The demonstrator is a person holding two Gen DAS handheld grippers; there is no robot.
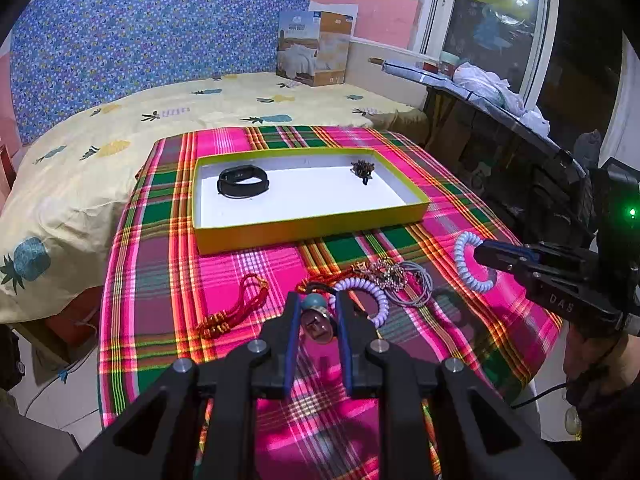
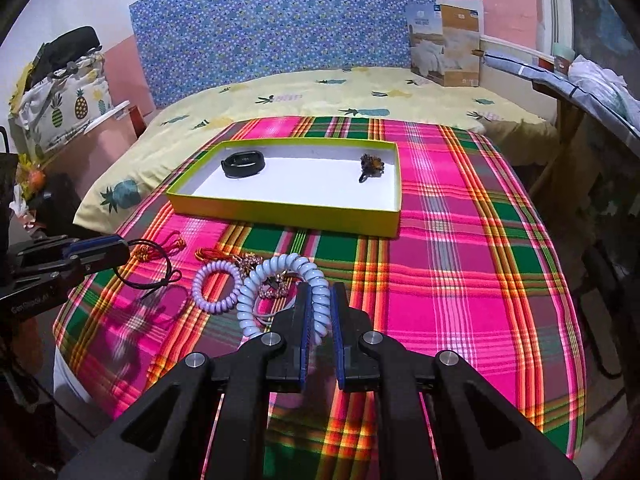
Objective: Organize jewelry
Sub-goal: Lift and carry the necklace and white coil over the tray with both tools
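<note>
A yellow-green tray (image 1: 308, 228) (image 2: 280, 212) with a white floor holds a black wristband (image 1: 242, 181) (image 2: 243, 163) and a dark brooch (image 1: 362, 169) (image 2: 371, 166). My left gripper (image 1: 316, 304) is shut on a pendant with a teal bead (image 1: 316, 320), its black cord (image 2: 152, 276) hanging; it appears at the left edge of the right wrist view (image 2: 100, 252). My right gripper (image 2: 318, 292) is shut on a pale blue coil hair tie (image 2: 276, 292), also visible in the left wrist view (image 1: 468, 264). A lilac coil tie (image 1: 368, 296) (image 2: 216, 284), red knotted cords (image 1: 236, 312) and a tangled chain (image 1: 384, 276) lie on the cloth.
The plaid cloth (image 2: 460, 260) covers a table beside a bed with a pineapple-print sheet (image 1: 140, 120). A cardboard box (image 1: 316, 48) stands at the headboard. A cluttered ironing board (image 1: 480, 92) runs along the right. Grey hair bands (image 1: 420, 288) lie by the chain.
</note>
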